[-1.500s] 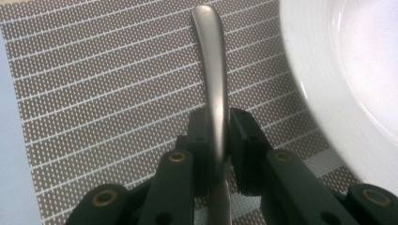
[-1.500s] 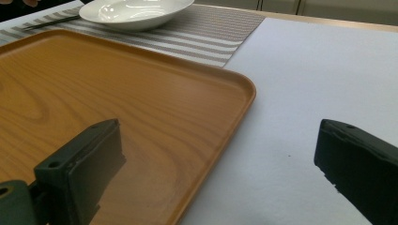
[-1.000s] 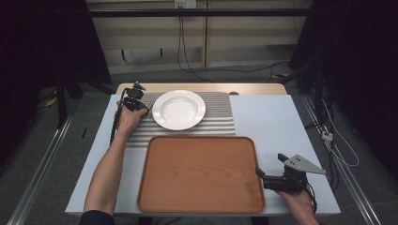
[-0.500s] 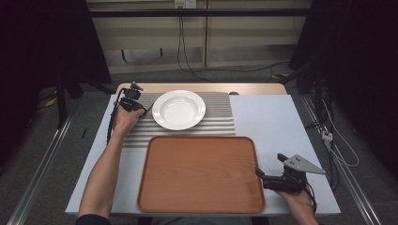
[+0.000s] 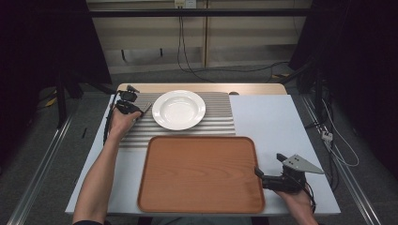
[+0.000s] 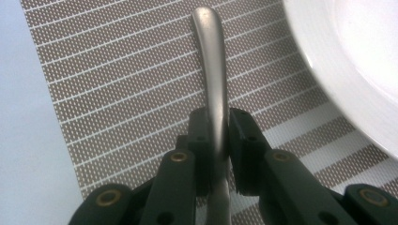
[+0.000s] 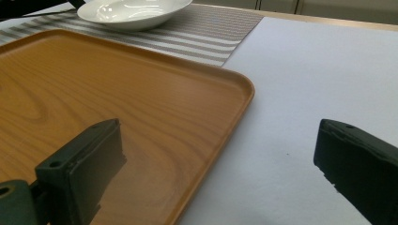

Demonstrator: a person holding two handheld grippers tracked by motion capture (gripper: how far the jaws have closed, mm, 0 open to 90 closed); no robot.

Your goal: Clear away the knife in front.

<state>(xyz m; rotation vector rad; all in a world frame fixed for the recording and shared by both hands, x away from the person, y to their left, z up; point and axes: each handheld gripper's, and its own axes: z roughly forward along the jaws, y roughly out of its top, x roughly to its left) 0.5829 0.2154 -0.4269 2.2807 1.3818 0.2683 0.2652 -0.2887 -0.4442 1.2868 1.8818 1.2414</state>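
The left gripper (image 6: 218, 136) pinched a metal utensil handle (image 6: 213, 70) left of the white plate (image 5: 179, 109); the right gripper (image 5: 268, 179), jaws spread, rested well below-right of that plate.

High view: fixed above the near table edge, looking forward and down. Left gripper view: close, looking steeply down along its jaws at the striped mat (image 6: 117, 93), with the white plate (image 6: 347, 56) at upper right. Right gripper view: low, nearly level across the wooden tray (image 7: 117, 103); it shares plate, mat and tray with the high view.
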